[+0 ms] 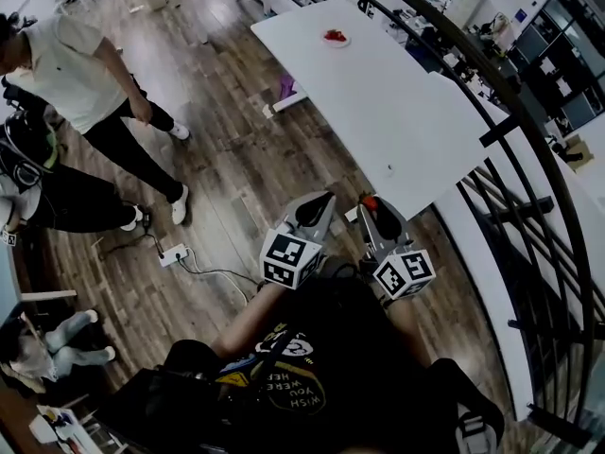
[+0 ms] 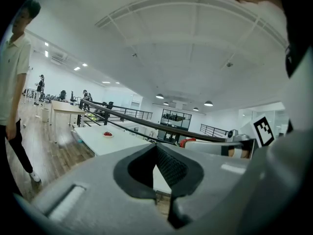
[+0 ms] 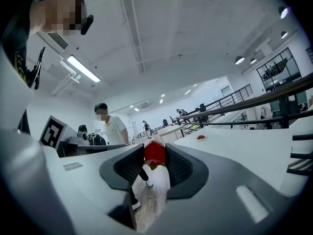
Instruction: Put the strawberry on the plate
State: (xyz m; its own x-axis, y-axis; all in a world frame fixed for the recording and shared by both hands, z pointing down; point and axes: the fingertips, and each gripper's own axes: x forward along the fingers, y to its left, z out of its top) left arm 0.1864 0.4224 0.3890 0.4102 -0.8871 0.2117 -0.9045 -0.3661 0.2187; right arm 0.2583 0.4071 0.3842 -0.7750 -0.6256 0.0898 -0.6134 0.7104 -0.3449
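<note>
A red strawberry [image 3: 155,153] with green leaves sits clamped in my right gripper [image 3: 155,163], held level beside the counter [image 1: 397,102]. My left gripper [image 2: 156,153] is alongside, jaws together.

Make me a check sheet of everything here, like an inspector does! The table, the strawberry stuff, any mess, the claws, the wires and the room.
Surface: white table, mostly bare.
Job's things: plate with something red on it at the table's far end; strawberry in the right claw.
Clutter: one small dark speck on the table, too small to tell what.
Grippers: right claw shut on the strawberry; left claw shut, nothing in it.
Cables: power strip and its cord on the wooden floor.
Surroundings: black railing beside the table; person in a white shirt standing nearby.
</note>
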